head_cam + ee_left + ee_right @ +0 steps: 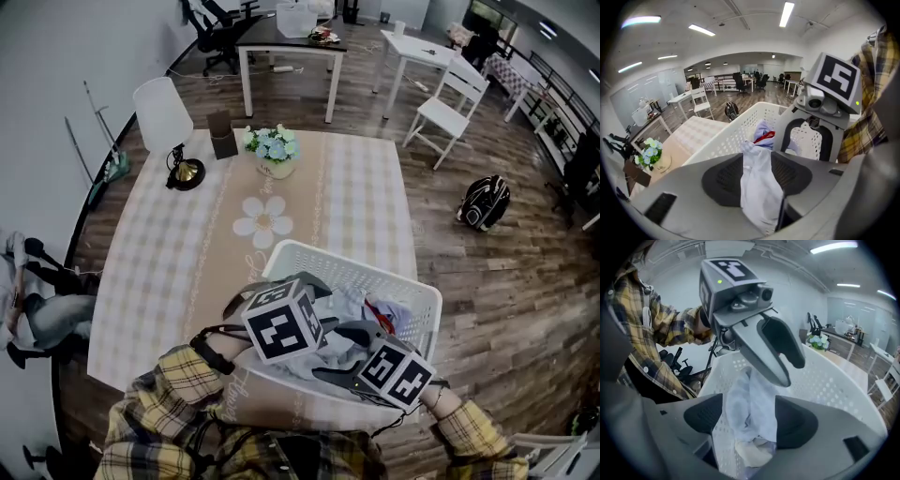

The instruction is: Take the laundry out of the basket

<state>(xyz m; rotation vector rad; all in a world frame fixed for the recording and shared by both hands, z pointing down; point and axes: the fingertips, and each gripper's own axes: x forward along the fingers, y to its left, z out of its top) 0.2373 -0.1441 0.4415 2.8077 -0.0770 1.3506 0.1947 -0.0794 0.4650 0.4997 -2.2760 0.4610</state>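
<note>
A checked desk [159,272] carries a white basket [352,270] at its near edge, with laundry [349,307] heaped inside. The left tool [759,180] and right tool [750,416] both reach in, jaws apart, with pale cloth lying unclamped between each pair.

- Beige checked tablecloth with a daisy print [169,262].
- White-shaded table lamp [164,117], far left on it.
- Small dark brown box [223,136], just right of the lamp.
- Pot of blue-white flowers [273,148], right of the box.
- White wooden chair [450,103], far right.
- Black backpack [485,202], on the floor at right.
</note>
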